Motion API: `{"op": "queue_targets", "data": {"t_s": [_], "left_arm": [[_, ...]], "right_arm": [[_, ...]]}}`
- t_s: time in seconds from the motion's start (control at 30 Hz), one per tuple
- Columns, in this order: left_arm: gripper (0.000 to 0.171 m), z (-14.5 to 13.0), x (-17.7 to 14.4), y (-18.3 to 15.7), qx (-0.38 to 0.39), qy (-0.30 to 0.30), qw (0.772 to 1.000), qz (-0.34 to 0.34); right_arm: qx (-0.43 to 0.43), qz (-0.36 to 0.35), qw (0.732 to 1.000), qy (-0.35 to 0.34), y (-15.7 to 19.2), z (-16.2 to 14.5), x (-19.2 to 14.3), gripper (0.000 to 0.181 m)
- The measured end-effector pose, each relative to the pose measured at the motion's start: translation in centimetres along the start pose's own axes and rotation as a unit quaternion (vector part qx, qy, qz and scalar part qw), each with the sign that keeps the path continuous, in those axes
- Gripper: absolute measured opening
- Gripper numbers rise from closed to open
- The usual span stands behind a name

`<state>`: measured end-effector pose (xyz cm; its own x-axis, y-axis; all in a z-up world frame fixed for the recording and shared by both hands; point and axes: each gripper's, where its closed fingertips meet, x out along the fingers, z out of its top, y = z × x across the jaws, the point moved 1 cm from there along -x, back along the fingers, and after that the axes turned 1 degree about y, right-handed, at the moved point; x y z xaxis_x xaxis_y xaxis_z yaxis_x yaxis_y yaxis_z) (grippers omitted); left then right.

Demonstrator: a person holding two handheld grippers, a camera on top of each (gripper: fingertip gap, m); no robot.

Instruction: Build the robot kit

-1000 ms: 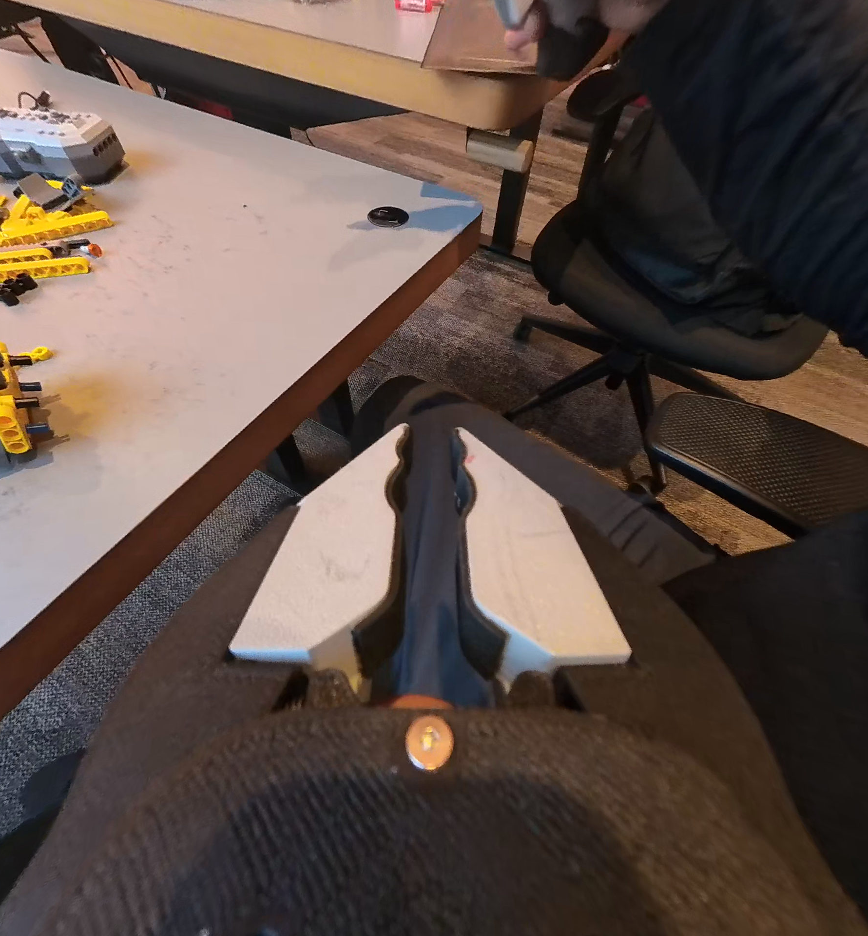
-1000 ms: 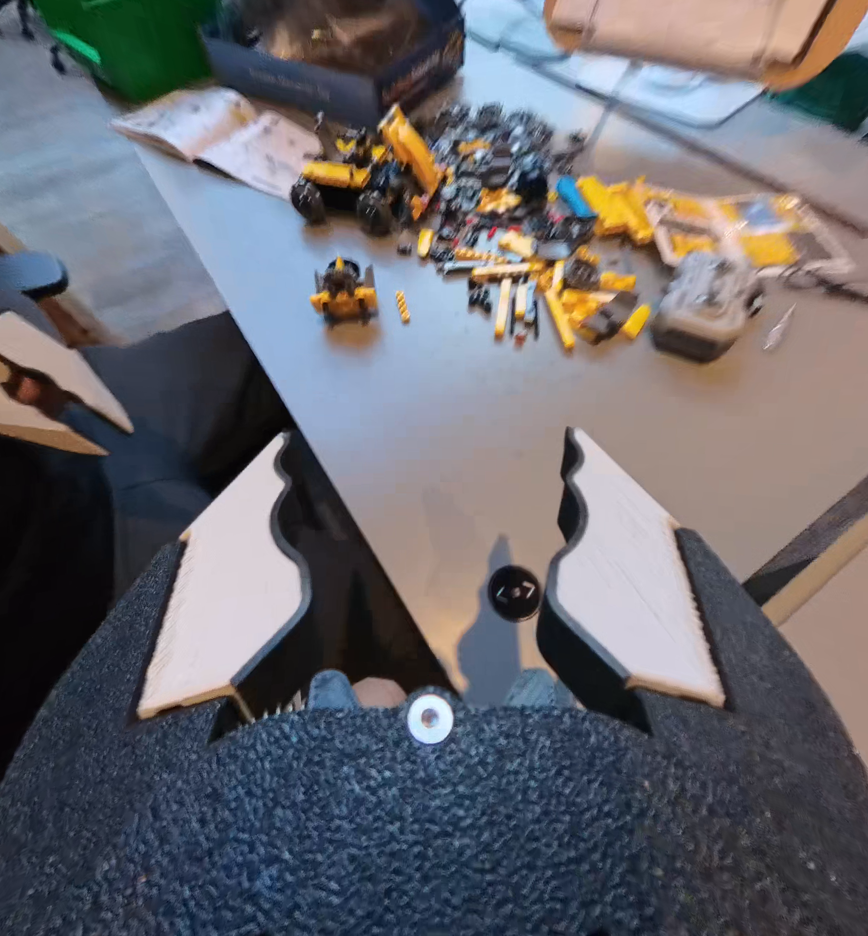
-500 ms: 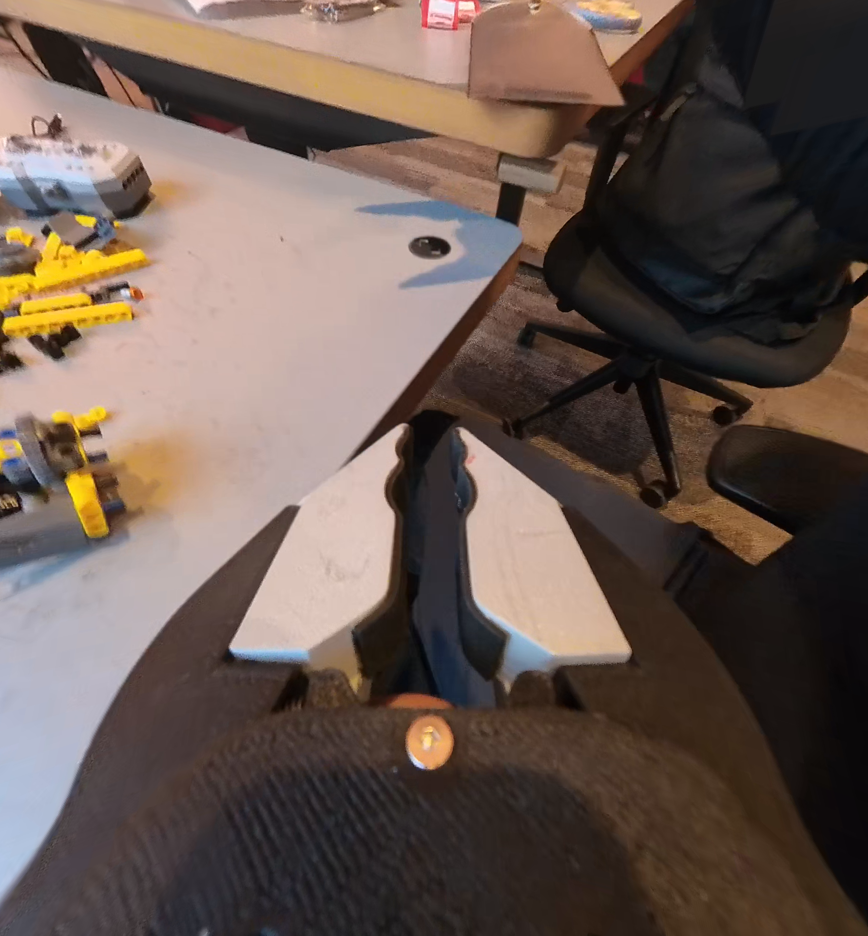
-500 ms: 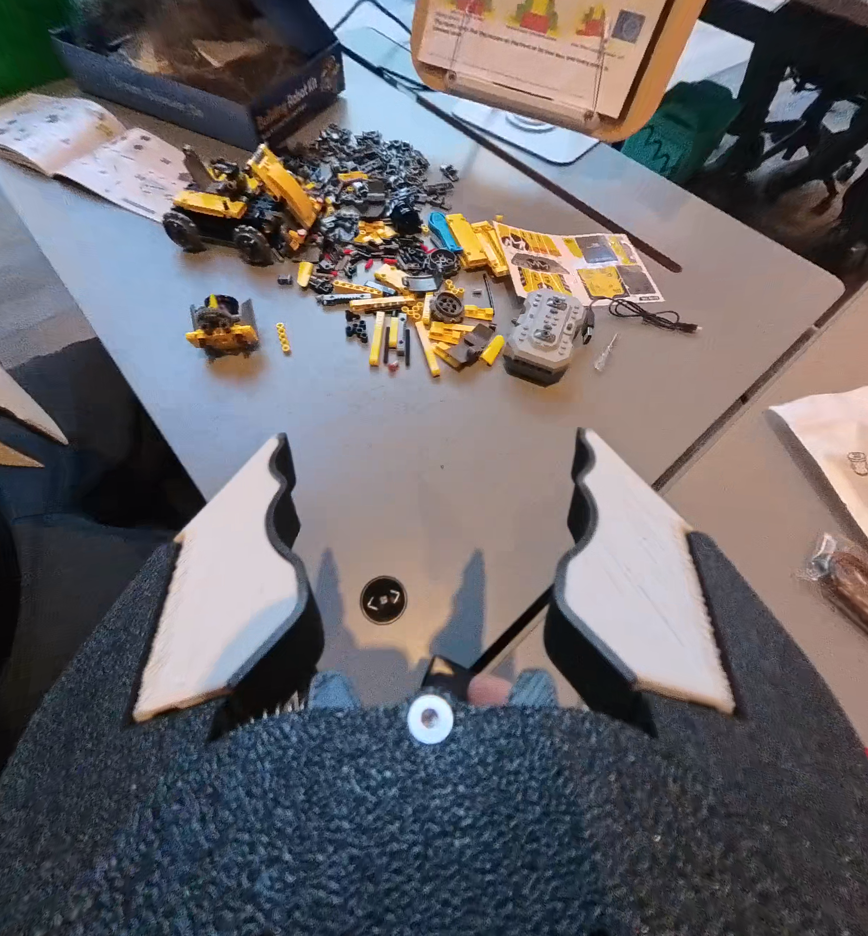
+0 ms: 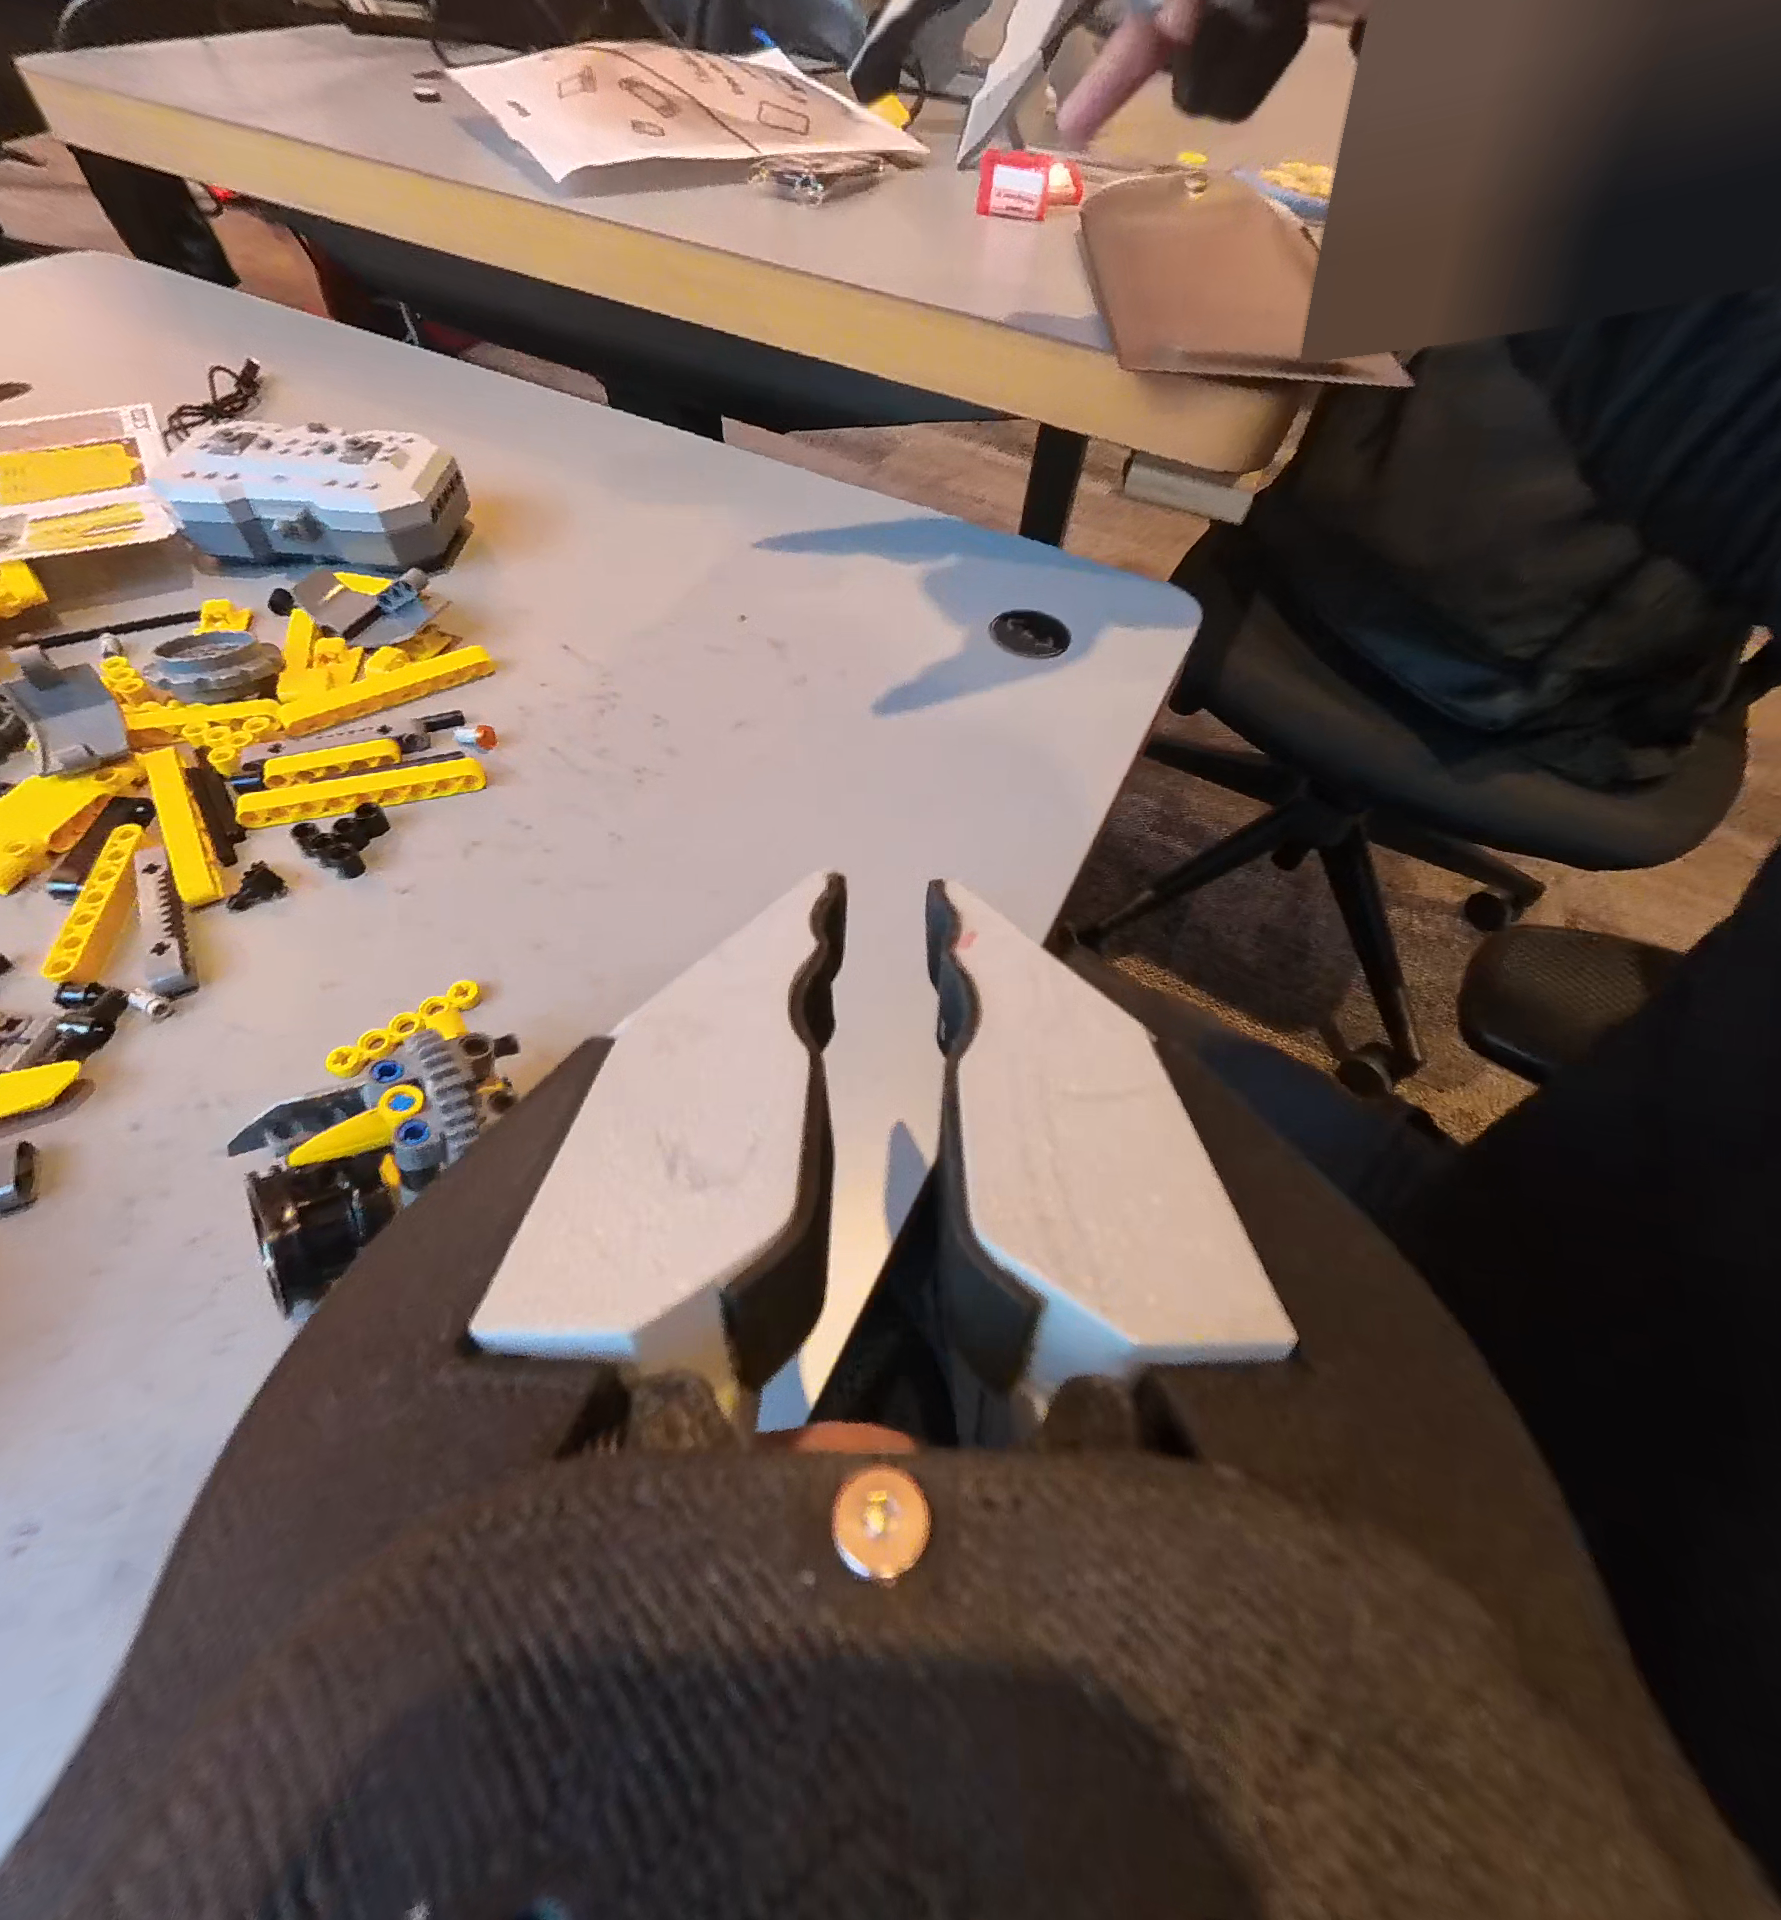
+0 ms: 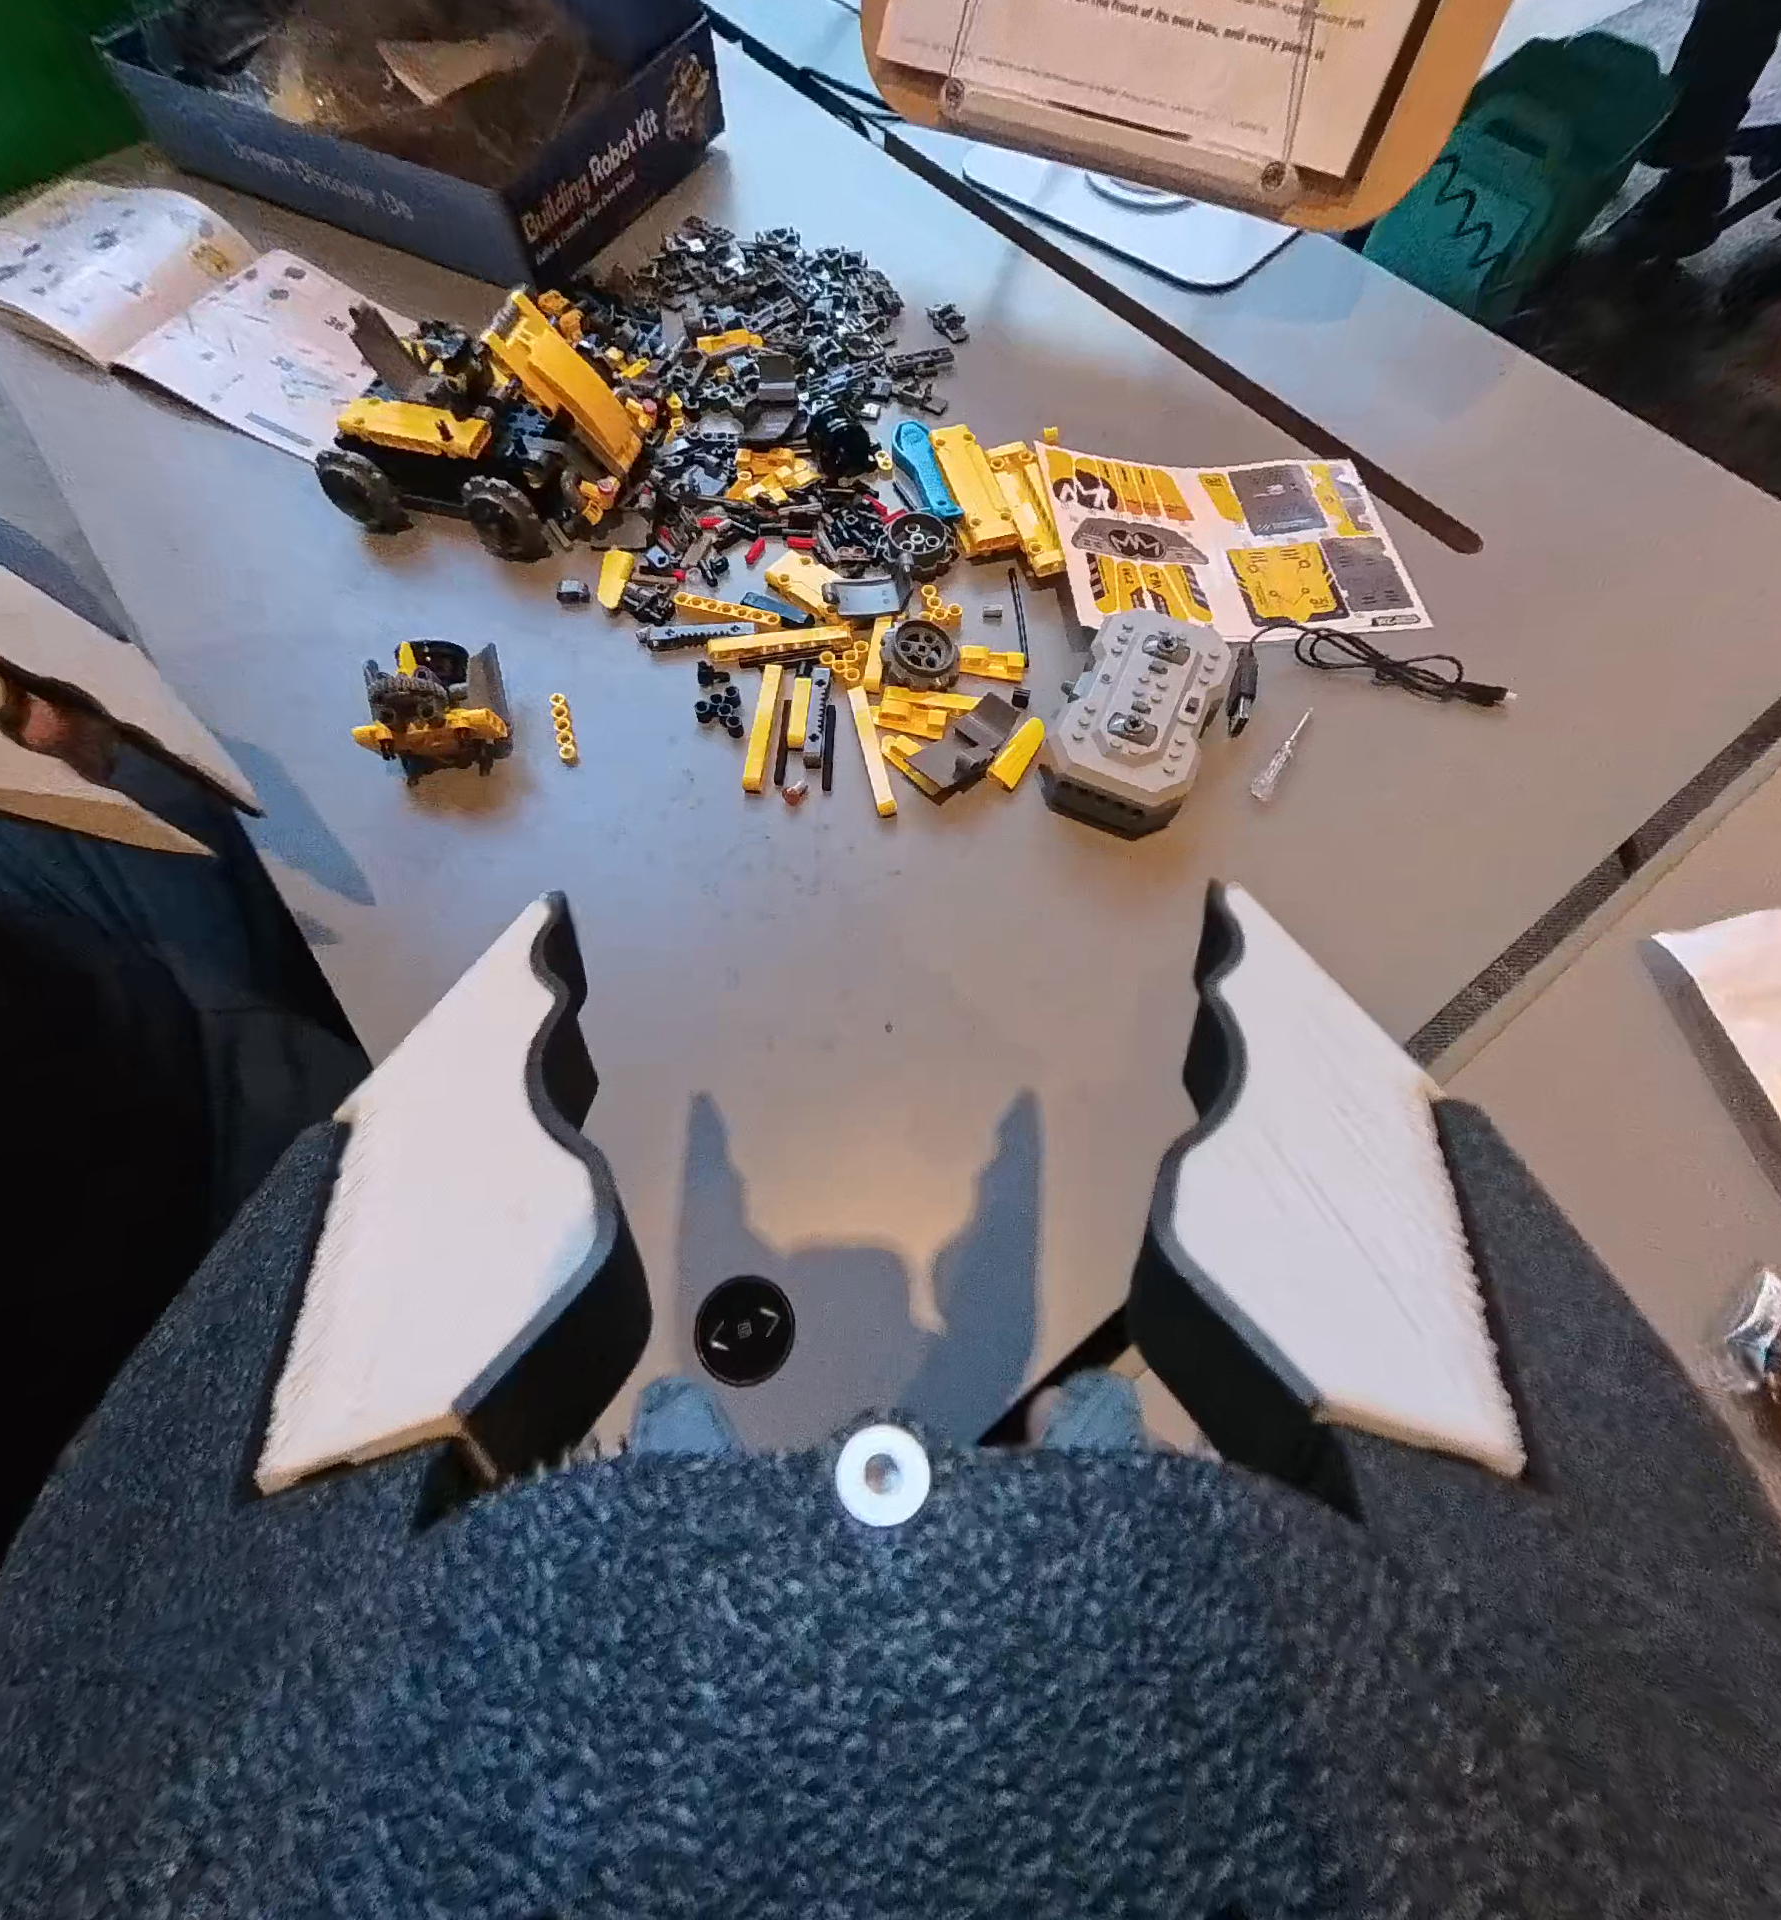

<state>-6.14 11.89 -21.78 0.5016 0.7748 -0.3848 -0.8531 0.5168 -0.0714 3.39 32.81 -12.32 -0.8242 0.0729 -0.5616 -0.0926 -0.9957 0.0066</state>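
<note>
the grey table (image 6: pixel 865 987) fills most of both views, with a second table (image 5: pixel 657 239) beyond it and a black office chair (image 5: pixel 1488 727) off its corner. a dark blue box (image 6: pixel 429 177) stands at the far side, an open booklet (image 6: pixel 138 301) just beside it. the right gripper (image 6: pixel 886 1081) hangs over the near end of the table, its jaws wide apart and empty, a round black button (image 6: pixel 744 1330) set in the table below them. the left gripper (image 5: pixel 886 966) hovers over the table edge, jaws narrow with a slim gap, holding nothing. nearest to it sits a small yellow and black assembly (image 5: pixel 377 1132). a half-built yellow vehicle (image 6: pixel 481 447) stands near the booklet. a grey battery box (image 6: pixel 1135 727) lies beside a sticker sheet (image 6: pixel 1239 540). loose yellow and black pieces (image 6: pixel 813 644) lie scattered between them.
</note>
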Motion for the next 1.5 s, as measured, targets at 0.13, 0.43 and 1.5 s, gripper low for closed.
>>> {"op": "queue_targets", "data": {"t_s": [0.13,0.43,1.5], "left_arm": [[0.013,-0.4,-1.2,0.6,-0.029,-0.012,0.999,0.012],[0.015,-4.7,-7.8,2.5,-0.077,-0.012,0.992,0.095],[0.016,-13.0,-20.2,6.6,-0.145,-0.043,0.958,0.244]], "right_arm": [[0.012,0.054,0.998,-0.001,2.3,1.5,0.6,0.114],[0.063,0.062,0.995,-0.035,8.0,3.6,6.7,0.114],[-0.058,0.147,0.975,0.155,14.6,-5.5,22.6,0.006]]}}
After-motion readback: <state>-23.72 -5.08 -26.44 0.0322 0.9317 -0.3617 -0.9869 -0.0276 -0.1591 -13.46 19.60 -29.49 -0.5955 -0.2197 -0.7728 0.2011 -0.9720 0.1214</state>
